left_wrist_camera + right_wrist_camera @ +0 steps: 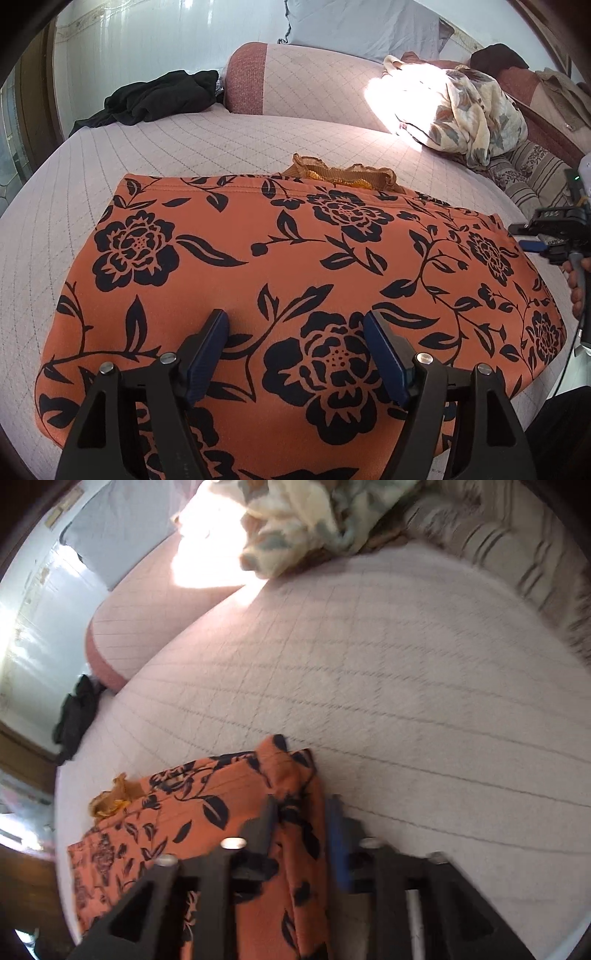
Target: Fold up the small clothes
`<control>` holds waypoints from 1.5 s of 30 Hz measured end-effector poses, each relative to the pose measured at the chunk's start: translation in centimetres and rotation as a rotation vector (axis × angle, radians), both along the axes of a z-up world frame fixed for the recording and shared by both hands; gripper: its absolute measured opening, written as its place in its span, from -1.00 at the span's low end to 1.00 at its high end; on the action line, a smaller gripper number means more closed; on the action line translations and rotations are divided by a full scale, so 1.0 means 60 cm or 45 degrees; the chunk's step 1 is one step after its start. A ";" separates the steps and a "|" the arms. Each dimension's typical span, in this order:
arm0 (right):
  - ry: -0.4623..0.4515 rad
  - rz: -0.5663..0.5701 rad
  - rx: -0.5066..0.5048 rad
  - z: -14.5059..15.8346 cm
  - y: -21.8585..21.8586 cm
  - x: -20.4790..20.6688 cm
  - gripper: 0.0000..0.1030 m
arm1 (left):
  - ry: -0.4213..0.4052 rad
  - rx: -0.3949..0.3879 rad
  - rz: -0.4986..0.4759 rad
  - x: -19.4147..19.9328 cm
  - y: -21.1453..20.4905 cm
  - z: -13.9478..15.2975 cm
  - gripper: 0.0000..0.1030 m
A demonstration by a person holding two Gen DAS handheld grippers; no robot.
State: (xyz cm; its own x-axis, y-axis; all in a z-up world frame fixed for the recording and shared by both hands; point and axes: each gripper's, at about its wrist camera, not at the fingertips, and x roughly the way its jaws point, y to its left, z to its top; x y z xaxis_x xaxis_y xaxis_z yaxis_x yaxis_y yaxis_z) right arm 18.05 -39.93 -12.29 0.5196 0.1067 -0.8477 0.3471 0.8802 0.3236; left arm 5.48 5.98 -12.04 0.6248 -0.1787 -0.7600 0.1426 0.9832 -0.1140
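An orange garment with a black flower print [288, 266] lies flat on the quilted bed [184, 147], a frilly tan collar [343, 175] at its far edge. My left gripper [295, 325] is open and hovers just above the garment's near part, holding nothing. My right gripper [301, 805] is closed on the garment's right edge [295, 775], with a fold of orange cloth bunched between the fingers. The right gripper also shows in the left wrist view [550, 236] at the garment's far right corner. That view is blurred.
A black garment [155, 98] lies at the bed's far left. A floral cream cloth [469, 114] is heaped at the far right by a striped pillow [532, 170]. A pink bolster [295, 81] runs along the back.
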 end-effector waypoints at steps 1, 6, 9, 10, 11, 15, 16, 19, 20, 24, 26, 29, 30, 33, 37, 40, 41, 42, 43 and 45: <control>-0.050 0.023 -0.034 0.021 0.016 -0.017 -0.02 | -0.001 -0.018 0.003 -0.003 0.003 0.002 0.47; -0.186 0.289 0.003 0.087 0.125 -0.100 0.28 | -0.022 -0.127 0.055 -0.031 0.040 0.036 0.47; -0.136 0.420 0.063 0.074 0.179 -0.134 0.29 | -0.060 -0.176 0.112 -0.067 0.079 0.077 0.47; -0.121 0.445 0.083 0.062 0.190 -0.143 0.29 | -0.069 -0.202 0.137 -0.083 0.095 0.088 0.47; -0.101 0.449 0.092 0.049 0.195 -0.151 0.29 | -0.072 -0.228 0.170 -0.101 0.117 0.095 0.47; 0.030 0.416 0.158 -0.015 0.179 -0.150 0.29 | 0.010 -0.316 0.343 -0.140 0.203 0.075 0.47; 0.018 0.410 0.174 -0.018 0.177 -0.154 0.29 | 0.072 -0.328 0.385 -0.139 0.218 0.057 0.47; 0.021 0.395 0.214 -0.021 0.173 -0.152 0.29 | 0.308 -0.298 0.458 -0.120 0.251 -0.012 0.11; 0.026 0.389 0.228 -0.021 0.171 -0.152 0.29 | 0.276 -0.277 0.451 -0.126 0.248 0.000 0.11; 0.020 0.378 0.273 -0.023 0.161 -0.152 0.29 | 0.142 -0.180 0.450 -0.141 0.230 0.051 0.11; 0.010 0.371 0.289 -0.022 0.157 -0.154 0.29 | 0.070 -0.122 0.455 -0.142 0.219 0.071 0.11; 0.008 0.356 0.319 -0.024 0.153 -0.155 0.30 | 0.032 -0.037 0.403 -0.123 0.197 0.087 0.12; 0.024 0.345 0.325 -0.022 0.153 -0.155 0.29 | 0.033 -0.017 0.391 -0.118 0.192 0.088 0.13; -0.033 0.360 0.292 0.016 0.153 -0.152 0.30 | 0.041 -0.001 0.385 -0.100 0.179 0.092 0.17; -0.085 0.358 0.240 0.046 0.143 -0.100 0.32 | 0.052 0.026 0.381 -0.081 0.163 0.086 0.27; -0.011 0.285 0.182 0.011 0.119 -0.053 0.45 | 0.075 0.037 0.375 -0.068 0.159 0.081 0.27; 0.068 0.257 0.192 -0.014 0.111 -0.040 0.46 | 0.083 0.036 0.374 -0.063 0.159 0.077 0.27; 0.072 0.250 0.224 -0.023 0.106 -0.035 0.46 | 0.091 0.038 0.374 -0.060 0.160 0.074 0.27; 0.046 0.237 0.228 -0.015 0.105 -0.036 0.46 | 0.095 0.039 0.372 -0.058 0.161 0.072 0.27; 0.001 0.247 0.230 0.011 0.109 -0.035 0.46 | 0.096 0.039 0.379 -0.055 0.164 0.066 0.27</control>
State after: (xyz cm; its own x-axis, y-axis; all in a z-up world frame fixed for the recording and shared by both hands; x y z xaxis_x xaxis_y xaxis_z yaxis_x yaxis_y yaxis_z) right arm 15.95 -33.41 -11.61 0.4739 0.3539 -0.8063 0.1782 0.8582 0.4814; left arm 2.18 15.82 -8.07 0.5881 0.0273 -0.8083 -0.1599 0.9836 -0.0832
